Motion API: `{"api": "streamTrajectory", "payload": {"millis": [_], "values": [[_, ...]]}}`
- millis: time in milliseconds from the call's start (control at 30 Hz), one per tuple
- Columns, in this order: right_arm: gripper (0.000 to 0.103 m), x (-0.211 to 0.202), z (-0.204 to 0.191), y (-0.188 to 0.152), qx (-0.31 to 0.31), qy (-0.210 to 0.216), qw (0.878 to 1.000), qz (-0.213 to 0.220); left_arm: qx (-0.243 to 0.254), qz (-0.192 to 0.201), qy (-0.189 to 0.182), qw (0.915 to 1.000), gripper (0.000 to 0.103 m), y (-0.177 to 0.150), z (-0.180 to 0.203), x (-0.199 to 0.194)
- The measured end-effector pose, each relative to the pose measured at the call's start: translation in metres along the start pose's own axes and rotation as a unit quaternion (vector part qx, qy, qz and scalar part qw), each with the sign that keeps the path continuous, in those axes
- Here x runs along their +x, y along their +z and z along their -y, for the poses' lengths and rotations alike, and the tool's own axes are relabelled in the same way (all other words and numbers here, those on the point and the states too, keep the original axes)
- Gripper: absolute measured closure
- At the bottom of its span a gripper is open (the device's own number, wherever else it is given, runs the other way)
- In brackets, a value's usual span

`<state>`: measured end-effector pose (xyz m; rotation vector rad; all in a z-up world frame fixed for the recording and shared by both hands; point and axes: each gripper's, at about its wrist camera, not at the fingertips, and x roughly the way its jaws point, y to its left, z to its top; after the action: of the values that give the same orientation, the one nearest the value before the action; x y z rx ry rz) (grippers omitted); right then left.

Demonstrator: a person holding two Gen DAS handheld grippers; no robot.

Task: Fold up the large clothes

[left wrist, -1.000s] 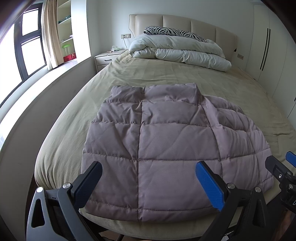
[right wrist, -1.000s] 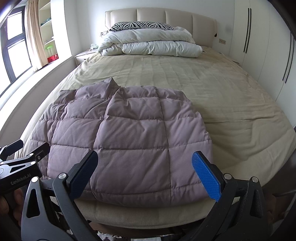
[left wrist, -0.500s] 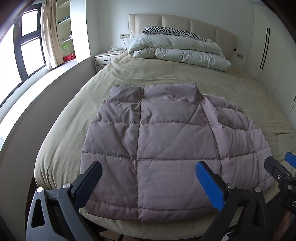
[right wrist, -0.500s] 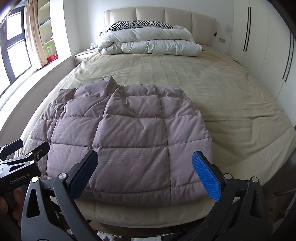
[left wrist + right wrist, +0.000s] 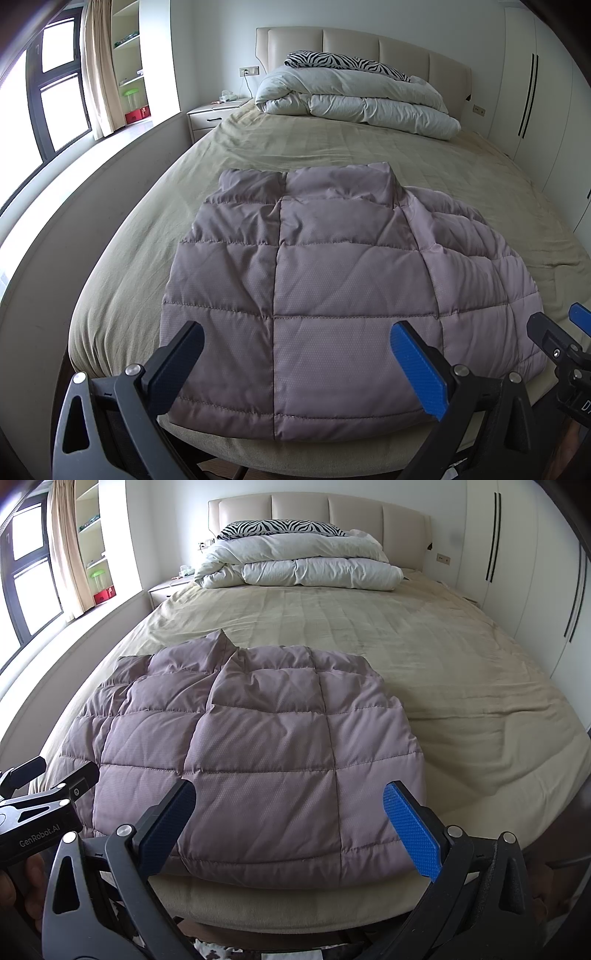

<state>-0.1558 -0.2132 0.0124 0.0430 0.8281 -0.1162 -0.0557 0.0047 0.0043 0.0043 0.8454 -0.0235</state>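
Observation:
A mauve quilted puffer jacket (image 5: 332,288) lies flat at the foot of the bed, collar toward the headboard; it also shows in the right wrist view (image 5: 258,753). My left gripper (image 5: 295,365) is open and empty, held just before the jacket's near hem on its left half. My right gripper (image 5: 291,830) is open and empty, before the hem on the right half. Each gripper shows at the edge of the other's view: the right gripper (image 5: 561,343) and the left gripper (image 5: 44,786).
The bed (image 5: 461,672) has a beige sheet, with bare sheet beyond and right of the jacket. A folded white duvet (image 5: 303,568) and zebra pillow (image 5: 280,527) lie at the headboard. A low ledge (image 5: 74,206) and window run along the left; wardrobes (image 5: 535,572) on the right.
Both grippers have drifted very slightly; the jacket sits marginally lower in the views. Nothing was taken hold of or let go.

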Motion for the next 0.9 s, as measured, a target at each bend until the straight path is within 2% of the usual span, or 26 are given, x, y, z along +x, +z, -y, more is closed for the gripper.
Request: {"api": "streamTrajectory", "payload": {"millis": [900], "values": [[0.0, 0.0012, 0.0008, -0.0013, 0.0, 0.001, 1.0, -0.002, 0.0, 0.0, 0.0, 1.0, 0.0, 0.0006, 0.0011, -0.0009]]}}
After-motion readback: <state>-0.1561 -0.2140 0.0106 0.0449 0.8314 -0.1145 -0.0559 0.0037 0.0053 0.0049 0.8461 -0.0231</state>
